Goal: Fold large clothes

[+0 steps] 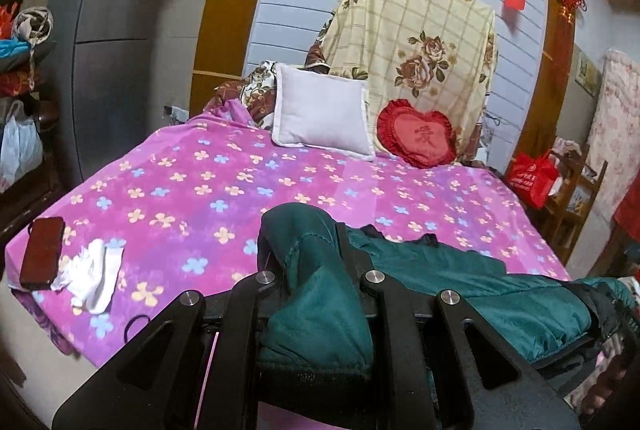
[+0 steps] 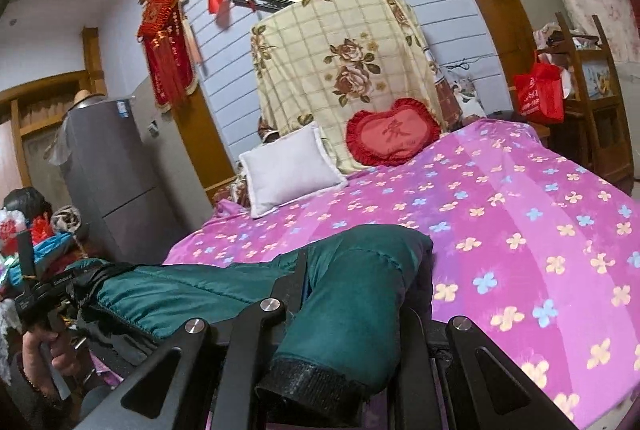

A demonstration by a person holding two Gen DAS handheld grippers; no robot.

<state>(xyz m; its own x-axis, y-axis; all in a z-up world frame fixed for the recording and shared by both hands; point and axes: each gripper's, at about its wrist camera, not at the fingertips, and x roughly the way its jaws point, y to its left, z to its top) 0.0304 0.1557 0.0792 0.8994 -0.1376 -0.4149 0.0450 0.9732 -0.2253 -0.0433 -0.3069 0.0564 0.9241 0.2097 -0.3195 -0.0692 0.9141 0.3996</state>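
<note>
A dark green padded jacket hangs stretched between my two grippers above the near edge of the bed. My left gripper is shut on one sleeve end, whose black cuff droops over the jaws. My right gripper is shut on the other sleeve, its black ribbed cuff hanging toward the camera. In the right wrist view the jacket body runs left to the left gripper, held in a hand. The fingertips are hidden by fabric.
The bed has a pink flowered sheet. A white pillow, a red heart cushion and a covered stack sit at the head. A phone and white socks lie at the left corner. A grey fridge stands left.
</note>
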